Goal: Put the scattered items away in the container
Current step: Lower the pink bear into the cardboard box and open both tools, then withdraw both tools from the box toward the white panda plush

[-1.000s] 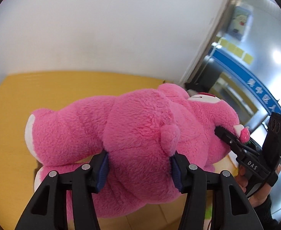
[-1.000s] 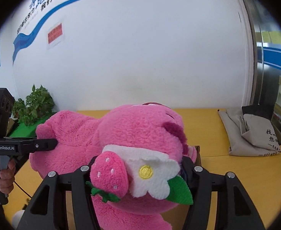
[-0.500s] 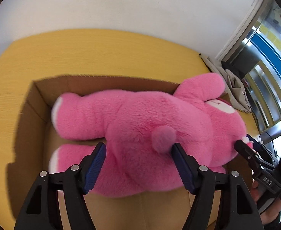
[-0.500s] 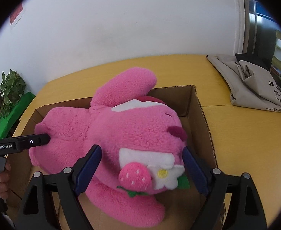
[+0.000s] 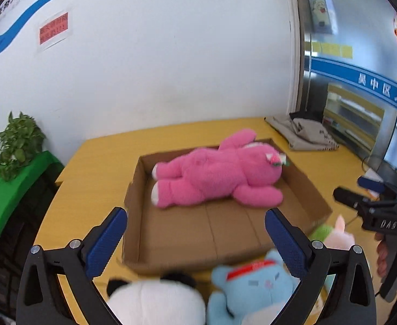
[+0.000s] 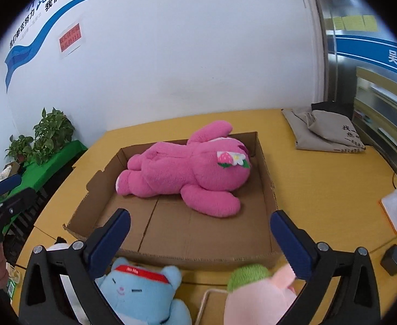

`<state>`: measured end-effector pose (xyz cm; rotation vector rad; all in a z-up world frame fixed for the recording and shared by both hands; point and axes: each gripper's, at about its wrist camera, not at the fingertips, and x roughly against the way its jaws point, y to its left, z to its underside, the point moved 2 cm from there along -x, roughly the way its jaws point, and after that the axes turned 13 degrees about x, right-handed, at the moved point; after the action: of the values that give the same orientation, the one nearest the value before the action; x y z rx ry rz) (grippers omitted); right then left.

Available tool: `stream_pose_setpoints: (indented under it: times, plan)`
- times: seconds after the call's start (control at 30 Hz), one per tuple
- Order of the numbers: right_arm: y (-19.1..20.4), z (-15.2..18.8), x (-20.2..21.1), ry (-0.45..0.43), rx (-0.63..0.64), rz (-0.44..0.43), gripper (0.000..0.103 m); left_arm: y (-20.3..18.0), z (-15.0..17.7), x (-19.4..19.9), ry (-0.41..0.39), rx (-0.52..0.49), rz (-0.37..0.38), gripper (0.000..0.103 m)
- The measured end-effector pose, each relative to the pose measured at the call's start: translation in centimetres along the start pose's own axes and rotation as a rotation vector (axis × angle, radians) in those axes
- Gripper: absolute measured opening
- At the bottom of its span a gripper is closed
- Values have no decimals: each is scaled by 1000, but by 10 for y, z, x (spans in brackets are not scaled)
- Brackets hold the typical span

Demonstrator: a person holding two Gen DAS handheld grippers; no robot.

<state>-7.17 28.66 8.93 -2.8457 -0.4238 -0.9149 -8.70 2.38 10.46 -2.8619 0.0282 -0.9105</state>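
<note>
A big pink plush bear (image 5: pixel 214 172) (image 6: pixel 190 169) lies on its side in the far part of a shallow cardboard box (image 5: pixel 198 233) (image 6: pixel 171 233) on the yellow table. My left gripper (image 5: pixel 195 233) is open and empty, above the box's near edge. My right gripper (image 6: pixel 198 233) is open and empty too, above the near edge. Near the front of the box lie a blue plush cat with a red headband (image 5: pixel 250 287) (image 6: pixel 141 289), a black-and-white panda plush (image 5: pixel 155 300) and a pink-and-green plush (image 6: pixel 261 292) (image 5: pixel 334 237).
A folded grey cloth bag (image 6: pixel 326 132) (image 5: pixel 304 134) lies at the table's far right. Potted plants on a green shelf (image 6: pixel 44 138) (image 5: pixel 16 146) stand left. A notepad (image 6: pixel 396 205) and a small black block (image 6: pixel 393 258) sit at the right edge. White wall behind.
Both grippers let go of the pink bear, opened wide and drew back toward the near side. The bear now lies in the box. The other plush toys came into view.
</note>
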Motion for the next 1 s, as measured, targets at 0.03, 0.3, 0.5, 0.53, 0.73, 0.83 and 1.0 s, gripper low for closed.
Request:
stream_pose_setpoints:
  times: [0.03,0.3,0.5,0.53,0.73,0.83,1.0]
  plan:
    - [2,6,5,8,13,22,103,0,10,3,13,9,-3,103]
    - [20,34,43,19,119,118,103,-2,64,30,67,110,19,103]
    - [34,41,57,1,149,121,103,-5,79,42,72,110,36,103]
    - [36,43,58,2,152,121,103,-5,81,44,71,110,38,103]
    - [45,51,60,12,158,117,103,-2,91,49,78,120,51,103]
    - [50,54,60,17,161,111,103,-1,95,50,84,124,57,103]
    - [54,60,59,25,160,106,103,3,101,48,97,134,57,103]
